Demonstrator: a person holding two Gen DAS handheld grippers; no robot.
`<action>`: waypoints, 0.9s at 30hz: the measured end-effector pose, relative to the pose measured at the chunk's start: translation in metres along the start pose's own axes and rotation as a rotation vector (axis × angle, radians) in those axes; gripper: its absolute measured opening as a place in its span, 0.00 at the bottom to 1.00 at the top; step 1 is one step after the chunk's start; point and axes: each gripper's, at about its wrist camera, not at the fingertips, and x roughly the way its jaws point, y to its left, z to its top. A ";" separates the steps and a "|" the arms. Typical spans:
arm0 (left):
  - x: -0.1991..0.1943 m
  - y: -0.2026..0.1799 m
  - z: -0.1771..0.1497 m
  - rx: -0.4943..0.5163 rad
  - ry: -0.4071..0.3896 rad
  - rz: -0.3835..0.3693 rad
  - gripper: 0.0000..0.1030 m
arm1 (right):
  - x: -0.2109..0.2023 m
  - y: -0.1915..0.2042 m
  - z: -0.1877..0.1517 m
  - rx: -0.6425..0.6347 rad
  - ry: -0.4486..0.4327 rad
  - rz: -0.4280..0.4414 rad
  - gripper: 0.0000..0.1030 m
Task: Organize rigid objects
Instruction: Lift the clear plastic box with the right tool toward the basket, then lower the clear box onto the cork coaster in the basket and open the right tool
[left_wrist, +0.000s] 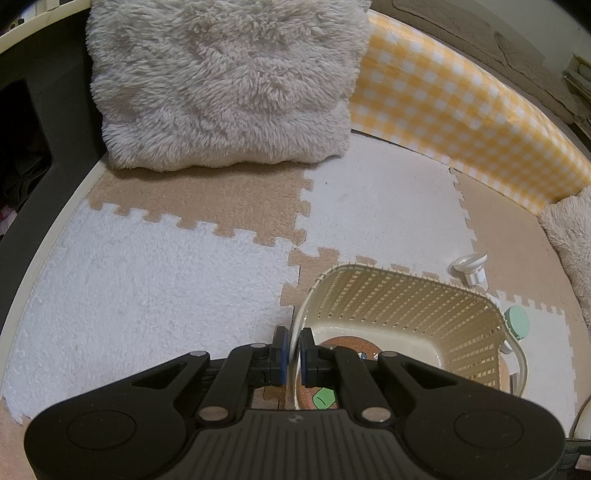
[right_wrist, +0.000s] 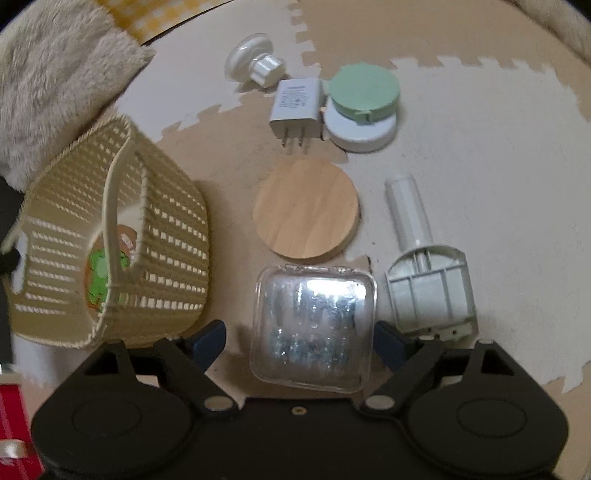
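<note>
Landmark: the cream basket (right_wrist: 110, 236).

Nearest: left gripper (left_wrist: 291, 354) had its fingers pinched almost shut on the basket's thin handle hoop, which ran between the blue pads. My read: it was steadying or tipping the basket so the mouth faced the loose items. Basket looked tilted in the right wrist view. It was moulded plastic lattice with a stitched-looking rim, and a round cork coaster (left_wrist: 351, 343) with a printed green cartoon lay on its floor.

Right gripper (right_wrist: 301, 341) sat just right of the basket with its fingers spread wide, one either side of the clear plastic case (right_wrist: 314, 328). The pads were not pressing, with gaps on both sides. Likely lined up for a pinch across the case's width. The case was a glossy, rounded square, hard shell, with something glittery inside that I couldn't identify. Slippery faces, so grip could skate.

Right of the case: grey-white plastic bracket with a tube stem (right_wrist: 424, 266), ribbed, lying flat.

Beyond the case: round wooden disc (right_wrist: 306, 206), pale grain, flat.

Further from the basket: white plug adapter (right_wrist: 295, 107), prongs pointing toward the disc. It touched a mint green lid (right_wrist: 364, 90) stacked on a white round puck (right_wrist: 364, 131). Furthest: a white suction-cup knob (right_wrist: 255, 61).

All sat on the floor's fleecy jigsaw mat (left_wrist: 147, 277), beige and white tiles. Only the coaster was binned so far; the rest were still out.
</note>
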 end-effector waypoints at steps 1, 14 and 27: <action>0.000 0.000 0.000 0.001 0.000 0.001 0.06 | 0.000 0.002 0.000 -0.002 -0.005 -0.014 0.86; 0.000 0.000 0.000 0.000 0.001 -0.002 0.06 | -0.049 0.012 -0.007 -0.083 -0.163 -0.030 0.71; 0.001 -0.002 0.001 0.012 0.001 0.000 0.06 | -0.112 0.063 0.019 -0.068 -0.322 0.182 0.72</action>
